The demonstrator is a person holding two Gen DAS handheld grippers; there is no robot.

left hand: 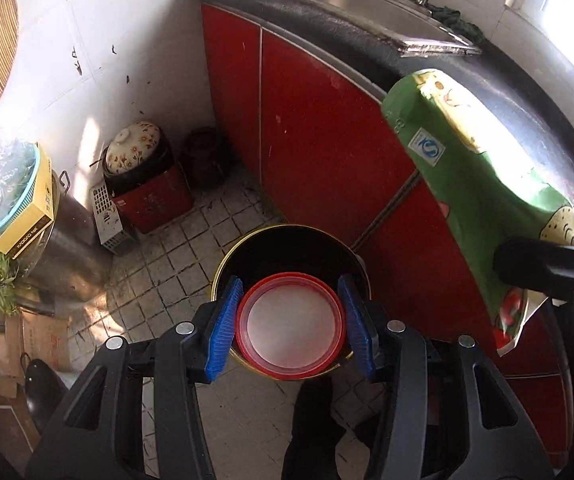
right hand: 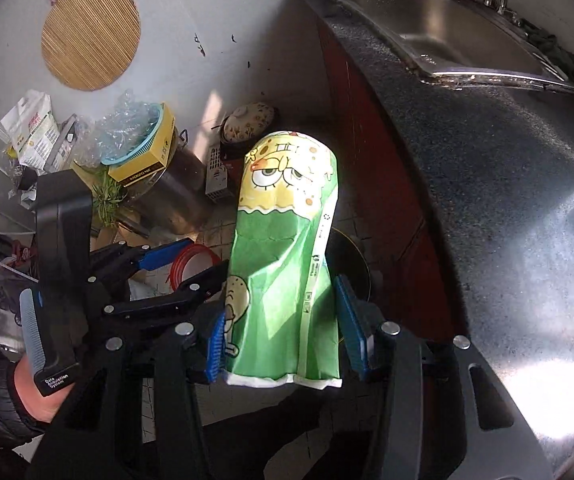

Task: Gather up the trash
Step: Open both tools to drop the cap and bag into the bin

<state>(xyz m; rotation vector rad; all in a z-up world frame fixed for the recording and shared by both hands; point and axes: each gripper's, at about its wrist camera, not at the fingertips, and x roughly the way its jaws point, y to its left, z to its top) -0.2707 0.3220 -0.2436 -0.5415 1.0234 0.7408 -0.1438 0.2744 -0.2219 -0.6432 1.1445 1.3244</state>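
This is a small kitchen with a white tiled wall (left hand: 135, 32), a grey tiled floor (left hand: 191, 256) and red cupboard doors (left hand: 319, 136) under a dark speckled stone counter (right hand: 467, 184). A shiny steel sink (right hand: 459, 28) is set into the far end of that counter. A round woven straw mat (right hand: 91, 36) hangs on the wall.

The left gripper (left hand: 291, 318) points down at the floor. Its two blue fingers (left hand: 223, 328) pinch a round red plastic lid with a milky white middle (left hand: 291, 336), one finger on each side of the lid's rim. Just under the lid stands a round black bin with a gold rim (left hand: 287, 248), on the floor beside the red cupboard doors.

The right gripper (right hand: 285, 326) also points down. Its blue fingers (right hand: 215, 344) hold a green snack bag with a yellow cartoon face (right hand: 283, 240). The bag sticks out long past the fingers, out past the counter's edge and above the floor. In the left view the bag hangs to the right of the bin, in front of the counter's edge.

In the far corner of the floor sit a flowered clay pot with a lid (left hand: 135, 148) on a red box (left hand: 155, 200), and a big steel pot (left hand: 67, 248) with a yellow box (left hand: 31, 216) on top.
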